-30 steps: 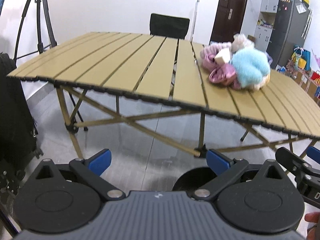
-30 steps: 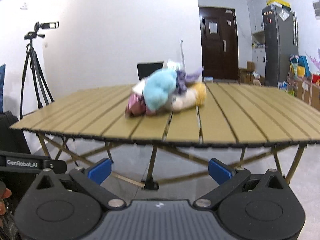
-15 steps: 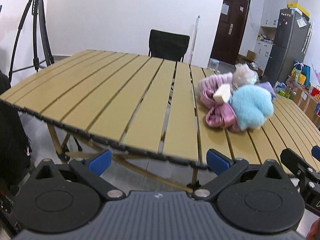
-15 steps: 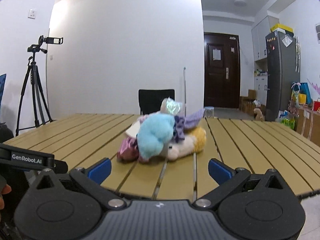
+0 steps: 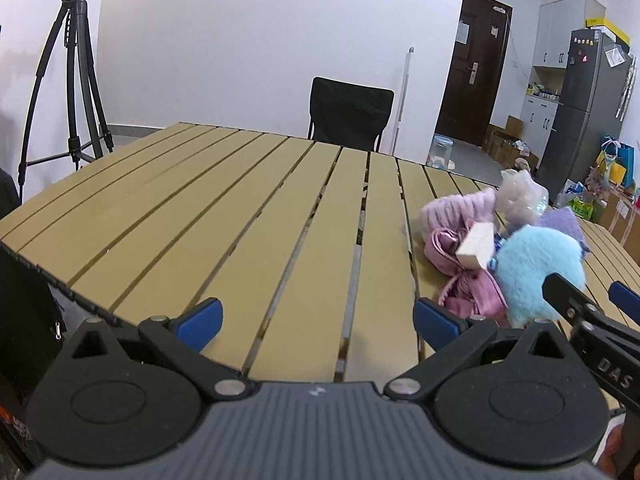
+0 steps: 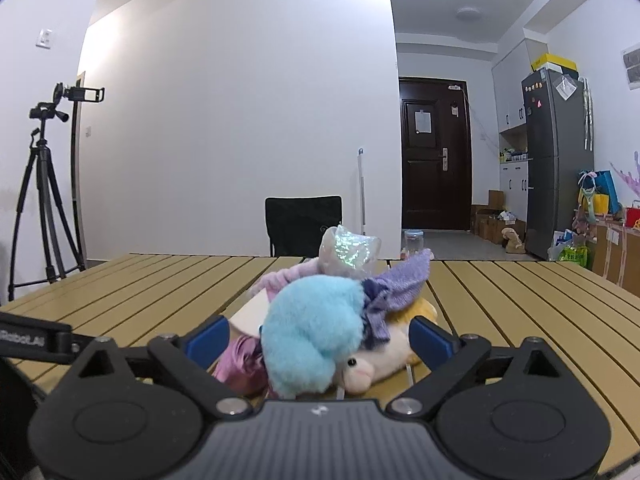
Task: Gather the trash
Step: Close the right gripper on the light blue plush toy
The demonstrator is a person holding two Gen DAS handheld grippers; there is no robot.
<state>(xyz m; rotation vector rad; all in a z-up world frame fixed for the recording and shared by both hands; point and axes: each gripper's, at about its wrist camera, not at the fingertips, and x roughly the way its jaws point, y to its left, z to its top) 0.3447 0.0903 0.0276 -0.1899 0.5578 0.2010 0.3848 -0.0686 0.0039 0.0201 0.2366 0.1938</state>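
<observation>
Pile: my trash heap (image 6: 320, 320) sits on the desk (image 5: 240, 220), toward its right side.
Right hand-held gripper (image 6: 318, 338): jaws closing, nothing pinched; blue fluff (image 6: 312, 340) lies dead ahead.
Left hand-held gripper (image 5: 316, 316): released, empty; pile off to its right.
Nearer: my right.

Tan slatted folding table (image 5: 248, 216) with dark gaps between long planks, mostly bare across the left and middle. Toward the right side, one heap resting on the slats: crumpled pink satin cloth (image 5: 468, 284), fluffy light-blue plush (image 6: 316, 336), cream and yellow soft toy (image 6: 384, 360), lilac knitted cloth (image 6: 400, 280) draped above.
</observation>
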